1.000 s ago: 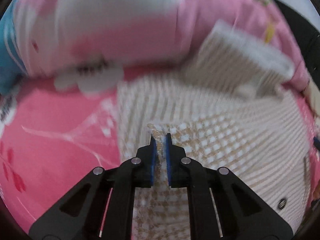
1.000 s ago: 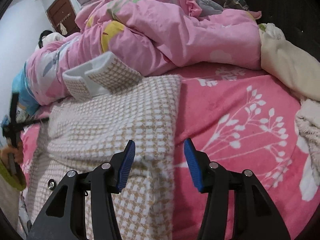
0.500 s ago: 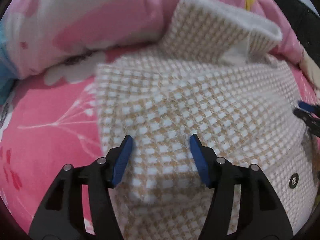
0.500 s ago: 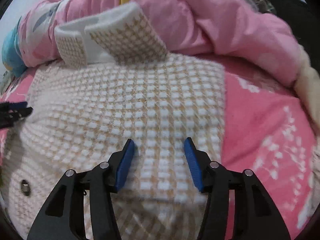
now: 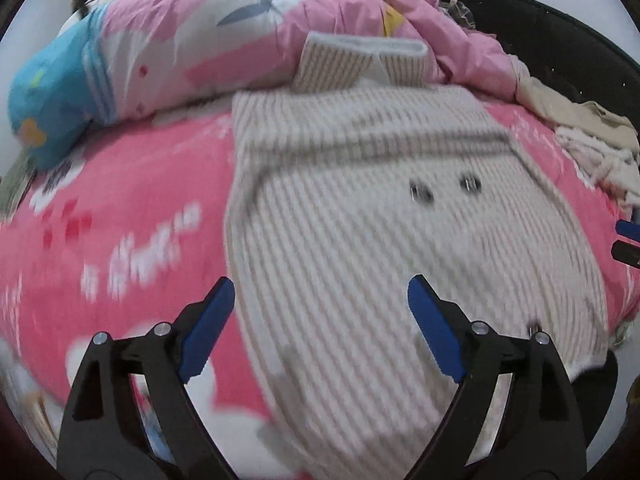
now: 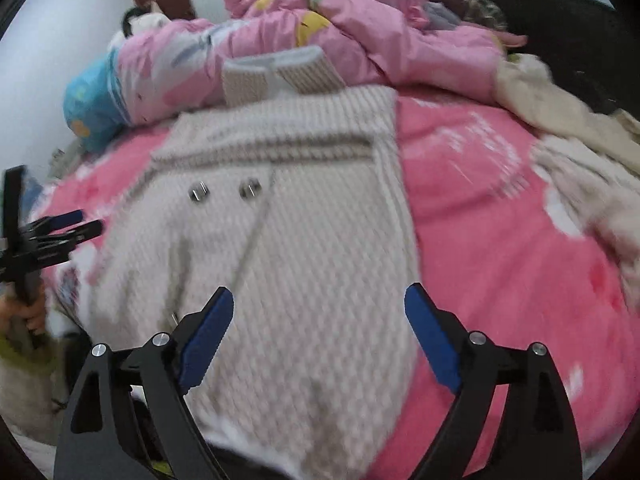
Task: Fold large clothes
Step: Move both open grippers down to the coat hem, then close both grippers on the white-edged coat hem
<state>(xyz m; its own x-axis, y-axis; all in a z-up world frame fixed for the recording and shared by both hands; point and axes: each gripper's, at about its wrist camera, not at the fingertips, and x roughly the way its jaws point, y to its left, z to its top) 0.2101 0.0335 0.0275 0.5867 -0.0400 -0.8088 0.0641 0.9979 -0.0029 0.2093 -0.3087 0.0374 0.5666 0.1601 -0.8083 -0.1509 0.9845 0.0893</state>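
Both tools were spread wide and held nothing: the left tool [image 5: 316, 304] hovered over the near left edge of the checked coat [image 5: 380, 240], and the right tool [image 6: 320, 312] hovered over its near right edge. The coat lay flat on the pink bed [image 6: 500, 220], its long axis running straight away from both tools, collar [image 5: 360, 64] at the far end against the heaped pink quilt [image 5: 240, 40], hem nearest and spilling over the bed's edge. Two snaps [image 6: 224, 190] sat mid-front. Each side edge seemed equally close to its own tool, so a fold up toward the collar probably called for both at once. A beige heap of other clothes [image 6: 560, 128] lay well to the right, apart from the coat; nothing appeared to block the way except the quilt crowding the collar.
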